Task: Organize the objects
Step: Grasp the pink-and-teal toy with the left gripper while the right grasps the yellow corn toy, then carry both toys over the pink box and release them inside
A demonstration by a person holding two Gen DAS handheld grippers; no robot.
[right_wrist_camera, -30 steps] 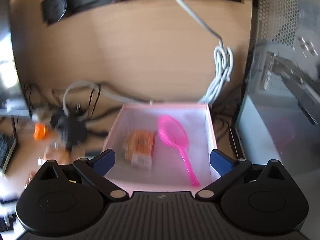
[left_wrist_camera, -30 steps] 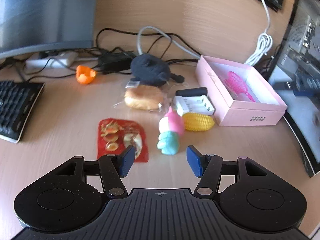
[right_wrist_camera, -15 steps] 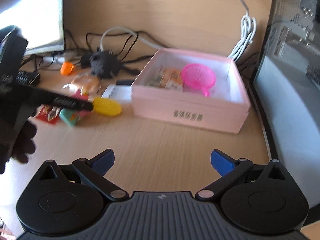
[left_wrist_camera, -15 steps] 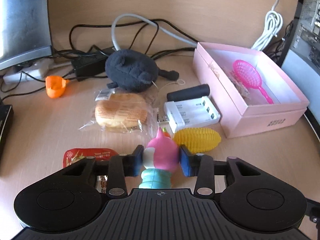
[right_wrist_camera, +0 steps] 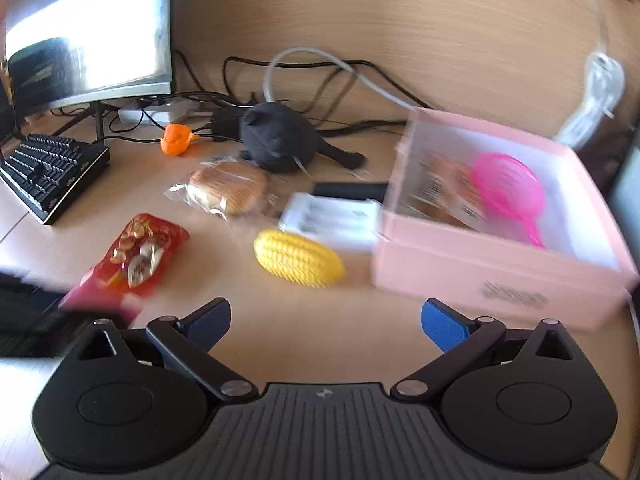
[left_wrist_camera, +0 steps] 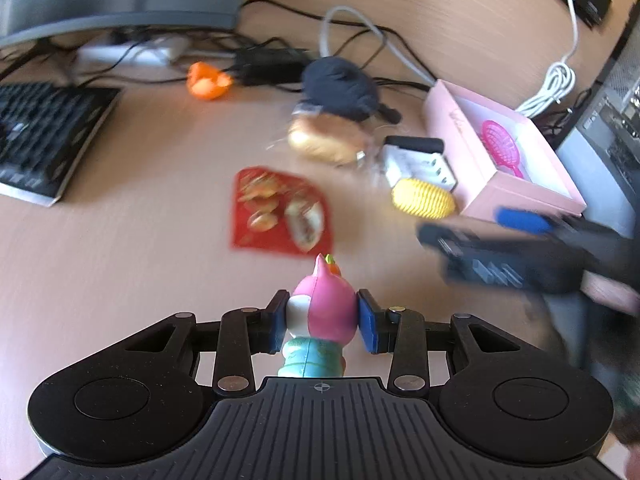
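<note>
**Left gripper clamped on toy figure; right gripper wide, nothing between its pads**

Above the near part of the desk (left_wrist_camera: 100, 240), the left gripper (left_wrist_camera: 323, 320) holds a pink-and-teal toy figure (left_wrist_camera: 320, 316): both blue pads press its pink upper body from either side, with the teal lower part toward the camera. The figure is clear of the desktop.

The right gripper (right_wrist_camera: 325, 320) stands wide over bare wood with nothing between its pads, and its jaws are closing slightly. In the left wrist view it shows as a dark blur at the right edge.

Items on the desk, right wrist view:
- Pink box (right_wrist_camera: 492, 276) at the right side, open-topped. Inside: a pink strainer-like scoop (right_wrist_camera: 508, 192) and a blurred packet (right_wrist_camera: 444, 188), contents unreadable.
- Yellow corn toy (right_wrist_camera: 298, 258) just beside the box's near left corner.
- White battery charger (right_wrist_camera: 332, 220) behind the corn, touching or nearly touching the box wall; cannot tell which.
- Wrapped bun (right_wrist_camera: 228, 188) left of the charger.
- Black plush toy (right_wrist_camera: 280, 140) behind the bun, toward the back edge, among cables.
- Red snack packet (right_wrist_camera: 140, 252) toward the near left.
- Small orange item (right_wrist_camera: 176, 140) near the back edge.
- Keyboard (right_wrist_camera: 52, 168) at the left edge, monitor (right_wrist_camera: 88, 32) behind it.
</note>
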